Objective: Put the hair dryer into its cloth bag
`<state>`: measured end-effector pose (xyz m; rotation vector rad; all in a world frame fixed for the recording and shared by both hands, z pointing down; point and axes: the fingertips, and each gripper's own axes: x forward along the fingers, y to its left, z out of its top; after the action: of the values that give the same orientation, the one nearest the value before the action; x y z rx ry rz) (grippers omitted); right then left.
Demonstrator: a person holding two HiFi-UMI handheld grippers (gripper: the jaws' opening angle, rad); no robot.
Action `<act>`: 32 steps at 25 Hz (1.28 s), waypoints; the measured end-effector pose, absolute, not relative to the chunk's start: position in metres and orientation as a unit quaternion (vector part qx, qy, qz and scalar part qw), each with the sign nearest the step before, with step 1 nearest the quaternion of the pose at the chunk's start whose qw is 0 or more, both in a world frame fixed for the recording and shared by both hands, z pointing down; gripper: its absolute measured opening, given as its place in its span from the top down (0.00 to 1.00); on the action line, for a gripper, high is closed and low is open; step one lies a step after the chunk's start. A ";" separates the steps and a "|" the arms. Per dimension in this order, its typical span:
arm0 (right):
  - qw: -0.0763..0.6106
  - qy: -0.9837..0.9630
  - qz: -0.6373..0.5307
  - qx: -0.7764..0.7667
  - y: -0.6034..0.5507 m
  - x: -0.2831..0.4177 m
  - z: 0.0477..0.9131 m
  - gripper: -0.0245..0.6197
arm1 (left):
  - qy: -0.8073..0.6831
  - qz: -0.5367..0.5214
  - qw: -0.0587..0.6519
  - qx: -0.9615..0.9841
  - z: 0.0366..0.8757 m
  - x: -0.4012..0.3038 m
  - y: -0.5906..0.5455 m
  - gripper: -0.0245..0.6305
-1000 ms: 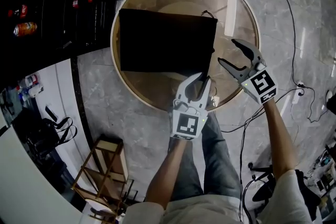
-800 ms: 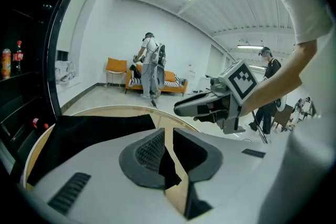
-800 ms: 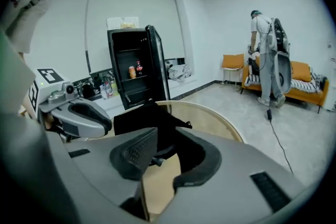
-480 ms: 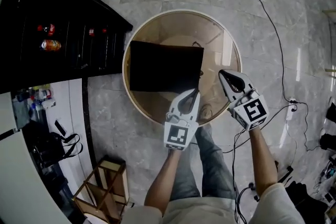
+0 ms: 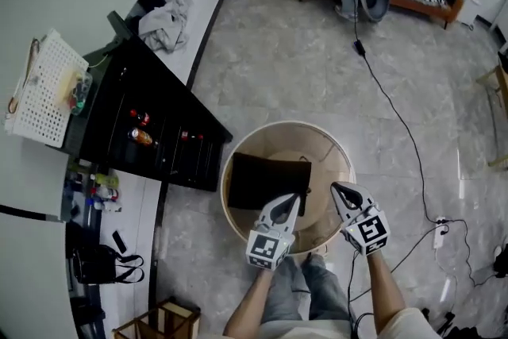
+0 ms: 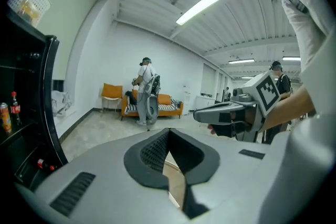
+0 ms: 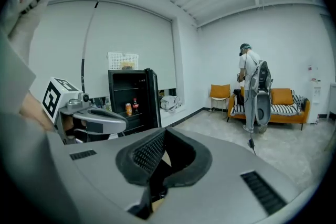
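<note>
While left gripper (image 5: 294, 200), right gripper (image 5: 336, 188) hover | fingers (image 6: 151, 153) closed, empty | cloth bag (image 5: 255, 179) seemingly flat

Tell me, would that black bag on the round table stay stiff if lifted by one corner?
Probably not: the black bag lies flat like cloth, so it would likely droop. The round table looks smooth and glossy, so a push may slide the bag rather than tip it. Whether anything inside adds weight cannot be told.
</note>
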<state>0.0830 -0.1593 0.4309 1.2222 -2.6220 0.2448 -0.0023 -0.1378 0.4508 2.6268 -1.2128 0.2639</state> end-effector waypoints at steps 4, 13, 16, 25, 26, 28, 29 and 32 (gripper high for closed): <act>0.093 -0.892 0.077 0.437 -0.153 0.094 0.384 0.92 | -0.417 0.077 0.095 0.901 0.400 -0.002 -0.135 0.92; 0.075 -0.890 0.034 0.449 -0.132 0.113 0.286 0.92 | -0.419 0.049 0.043 0.906 0.295 0.011 -0.121 0.92; 0.067 -0.892 0.034 0.445 -0.124 0.116 0.270 0.92 | -0.423 0.047 0.032 0.904 0.277 0.011 -0.114 0.92; 0.057 -0.899 0.042 0.433 -0.092 0.115 0.263 0.92 | -0.426 0.060 0.031 0.902 0.272 0.018 -0.087 0.92; 0.058 -0.899 0.043 0.431 -0.089 0.116 0.264 0.92 | -0.427 0.059 0.034 0.902 0.272 0.020 -0.085 0.92; 0.060 -0.900 0.045 0.428 -0.083 0.116 0.265 0.92 | -0.428 0.056 0.040 0.901 0.274 0.021 -0.081 0.92; 0.062 -0.901 0.045 0.427 -0.080 0.115 0.266 0.92 | -0.427 0.055 0.040 0.902 0.274 0.022 -0.080 0.92; 0.065 -0.902 0.048 0.424 -0.066 0.110 0.269 0.92 | -0.424 0.056 0.039 0.903 0.274 0.021 -0.073 0.92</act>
<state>0.1104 -0.0661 0.2692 1.2783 -2.7223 0.1434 0.0209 -0.0728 0.2742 2.7677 -1.3005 0.1732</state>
